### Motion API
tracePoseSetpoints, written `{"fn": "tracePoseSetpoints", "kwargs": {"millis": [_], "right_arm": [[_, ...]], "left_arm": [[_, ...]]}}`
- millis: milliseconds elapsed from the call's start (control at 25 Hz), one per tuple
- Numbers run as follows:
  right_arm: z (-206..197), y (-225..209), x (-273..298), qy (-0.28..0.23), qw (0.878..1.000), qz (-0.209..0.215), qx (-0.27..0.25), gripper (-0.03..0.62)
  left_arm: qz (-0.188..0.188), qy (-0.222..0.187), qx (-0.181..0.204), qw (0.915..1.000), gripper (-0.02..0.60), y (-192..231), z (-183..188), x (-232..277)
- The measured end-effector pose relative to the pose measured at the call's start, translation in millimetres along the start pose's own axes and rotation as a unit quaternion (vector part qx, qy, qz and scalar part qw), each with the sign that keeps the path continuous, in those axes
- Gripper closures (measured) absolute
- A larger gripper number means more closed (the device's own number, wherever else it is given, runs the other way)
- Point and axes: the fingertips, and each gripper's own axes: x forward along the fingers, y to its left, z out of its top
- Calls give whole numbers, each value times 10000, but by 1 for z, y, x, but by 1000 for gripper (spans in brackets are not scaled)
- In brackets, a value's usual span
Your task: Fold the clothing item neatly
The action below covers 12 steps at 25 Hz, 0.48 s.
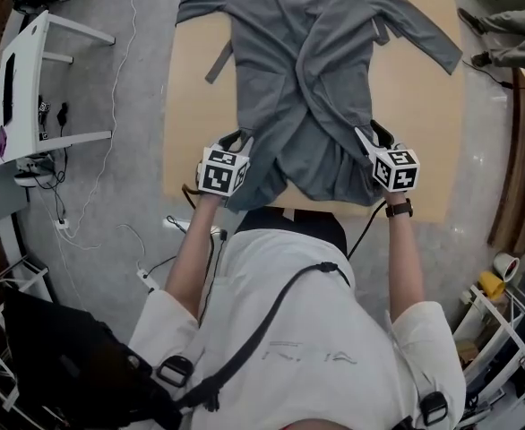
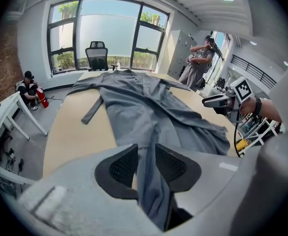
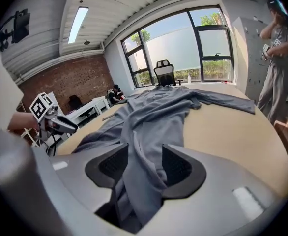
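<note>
**A:** Grey robe [image 1: 316, 79]: where does it lie?

**B:** Spread on the tan desk [image 1: 191, 106] with its front crossed over. The hem is at the near edge and the sleeves run out to both sides at the far end.

**A:** And the fingers?

**B:** On the left gripper [image 2: 145, 149] the fingers [image 2: 122, 167] stand close together, clamped on a narrow fold of hem that hangs down through them. The right gripper [image 3: 145, 149] has its fingers wider apart. A thick bunch of hem is packed between them, with cloth against both pads.

**A:** The arms?

**B:** Both forearms [image 1: 186, 258] reach forward side by side, one to each hem corner, with the grippers tipped down toward the desk. A black watch [image 1: 399, 208] sits on the right wrist.

**A:** Anything printed?

**B:** Square black-and-white markers on each gripper's cube [image 1: 222, 170].

**A:** Farther off?

**B:** A grey belt strip [image 1: 218, 63] lies on the desk just beside the robe, at the left in the head view. Beyond the far edge an office chair [image 2: 97, 53] stands before the windows [image 2: 109, 33].
</note>
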Motion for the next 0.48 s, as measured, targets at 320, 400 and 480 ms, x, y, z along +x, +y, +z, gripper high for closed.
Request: {"fn": "tracePoseSetpoints", "kwargs": {"millis": [320, 400, 480], "right_arm": [[-81, -17, -56, 489, 9972, -492, -266, 388], [-97, -25, -67, 661, 9950, -667, -344, 398], [-114, -35, -77, 858, 9918, -839, -443, 402]], "left_arm": [[-417, 697, 172, 9965, 462, -15, -85, -37], [-555, 954, 334, 9933, 462, -22, -106, -42], [-674, 1194, 455, 9895, 451, -29, -127, -44]]}}
